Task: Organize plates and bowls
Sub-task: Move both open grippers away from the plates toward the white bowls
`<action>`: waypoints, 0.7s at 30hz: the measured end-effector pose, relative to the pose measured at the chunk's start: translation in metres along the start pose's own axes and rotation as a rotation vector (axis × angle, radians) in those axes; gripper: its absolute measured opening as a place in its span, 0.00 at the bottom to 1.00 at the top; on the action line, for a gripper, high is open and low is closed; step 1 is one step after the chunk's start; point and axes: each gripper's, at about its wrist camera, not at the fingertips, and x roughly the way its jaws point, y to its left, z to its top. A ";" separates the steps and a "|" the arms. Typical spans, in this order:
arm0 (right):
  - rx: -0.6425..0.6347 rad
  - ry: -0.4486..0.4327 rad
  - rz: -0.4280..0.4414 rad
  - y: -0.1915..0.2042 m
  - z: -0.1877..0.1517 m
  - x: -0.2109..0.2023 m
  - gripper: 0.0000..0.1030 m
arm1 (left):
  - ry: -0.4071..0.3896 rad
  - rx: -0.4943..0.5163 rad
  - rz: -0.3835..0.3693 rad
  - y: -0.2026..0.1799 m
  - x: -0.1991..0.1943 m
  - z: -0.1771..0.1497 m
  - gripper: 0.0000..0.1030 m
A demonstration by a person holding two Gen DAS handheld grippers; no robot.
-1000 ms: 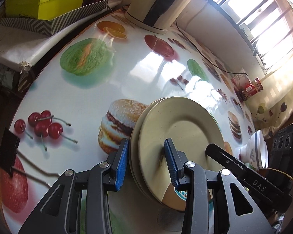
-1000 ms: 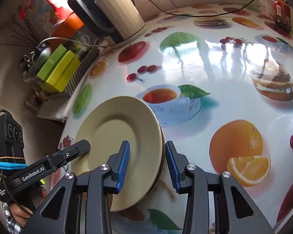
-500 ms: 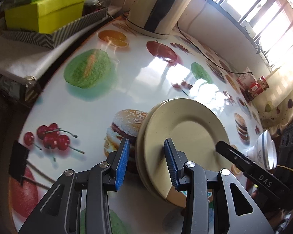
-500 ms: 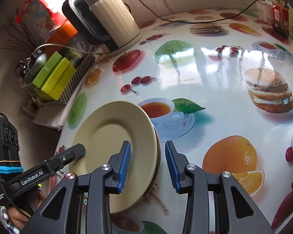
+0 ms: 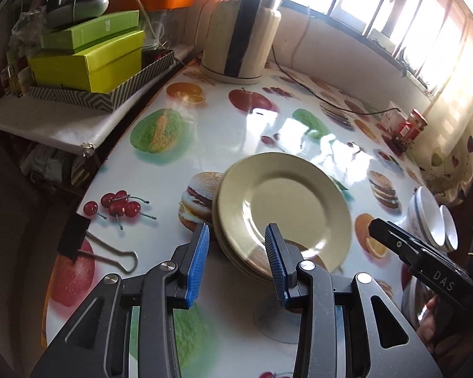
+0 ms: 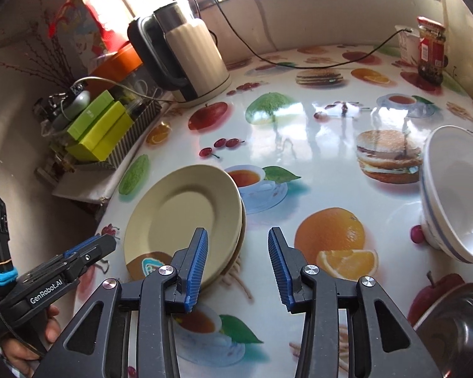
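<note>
Tablecloth [image 5: 246, 132] — glossy, food-printed — under sunlit windows [image 5: 378, 3].

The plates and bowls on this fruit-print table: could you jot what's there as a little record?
plates: stack of beige plates, lying flat on the table
bowls: white bowls, nested, to the right of the plates
metal bowl: at the near right edge
left gripper: open, holding nothing
right gripper: open, holding nothing
kettle: at the back
</note>
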 end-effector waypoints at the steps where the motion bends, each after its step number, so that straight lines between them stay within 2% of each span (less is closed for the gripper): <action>1: -0.004 -0.007 -0.001 0.000 -0.002 -0.006 0.39 | -0.011 0.009 0.009 -0.004 -0.004 -0.002 0.37; 8: -0.040 -0.068 -0.036 -0.004 -0.015 -0.048 0.44 | -0.039 0.092 0.015 -0.041 -0.026 -0.020 0.37; 21: -0.024 -0.145 -0.127 -0.039 -0.035 -0.111 0.46 | -0.052 0.194 -0.051 -0.108 -0.038 -0.038 0.37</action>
